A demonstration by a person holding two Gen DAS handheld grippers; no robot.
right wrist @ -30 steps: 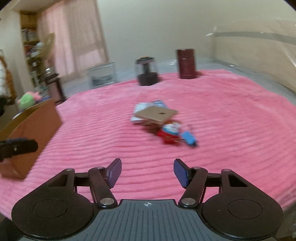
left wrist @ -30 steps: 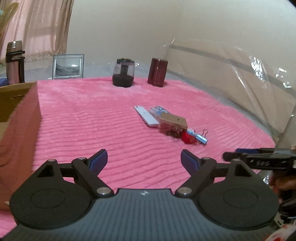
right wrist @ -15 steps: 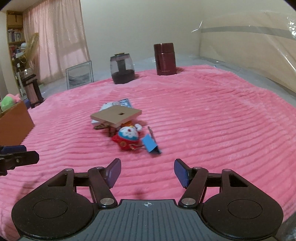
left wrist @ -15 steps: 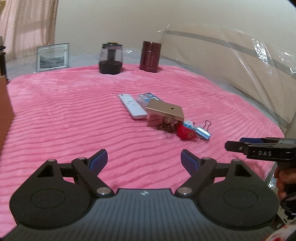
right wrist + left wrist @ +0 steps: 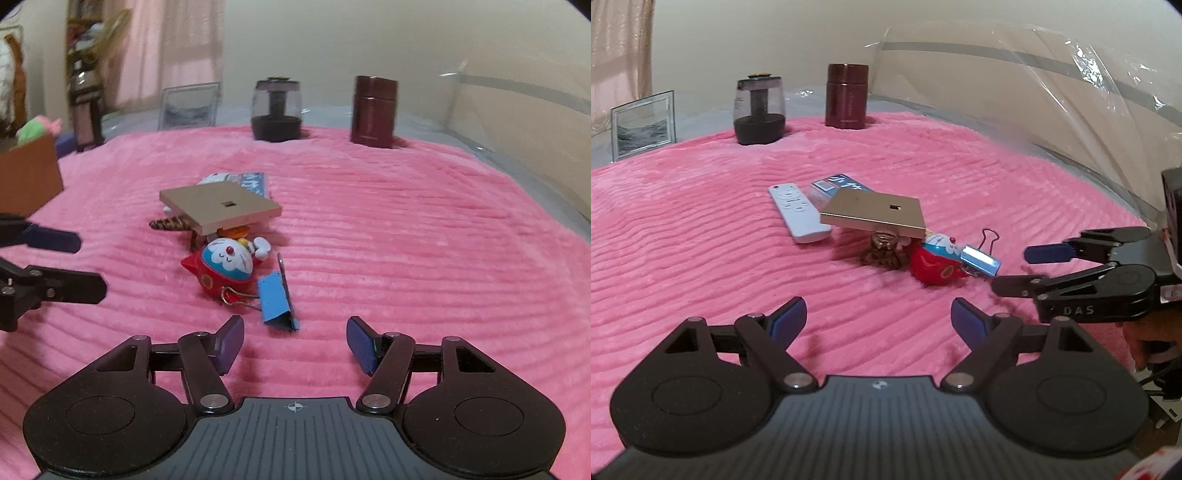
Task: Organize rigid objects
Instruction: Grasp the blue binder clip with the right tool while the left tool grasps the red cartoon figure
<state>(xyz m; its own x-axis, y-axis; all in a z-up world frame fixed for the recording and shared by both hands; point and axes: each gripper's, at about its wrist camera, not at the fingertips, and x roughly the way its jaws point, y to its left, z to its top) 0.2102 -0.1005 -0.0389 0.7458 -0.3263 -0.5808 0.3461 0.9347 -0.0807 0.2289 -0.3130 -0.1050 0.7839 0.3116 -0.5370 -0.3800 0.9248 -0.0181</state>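
Both grippers have closed in on the clutter on the pink blanket (image 5: 424, 229), the right gripper (image 5: 294, 345) narrowing its empty fingers toward the blue binder clip (image 5: 275, 300), the left gripper (image 5: 878, 320) wide open, holding nothing.

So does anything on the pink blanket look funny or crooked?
Yes. The tan square board sits tilted, propped on a small brown thing instead of lying flat, and the red and blue toy lies tipped on its side beside the blue binder clip.
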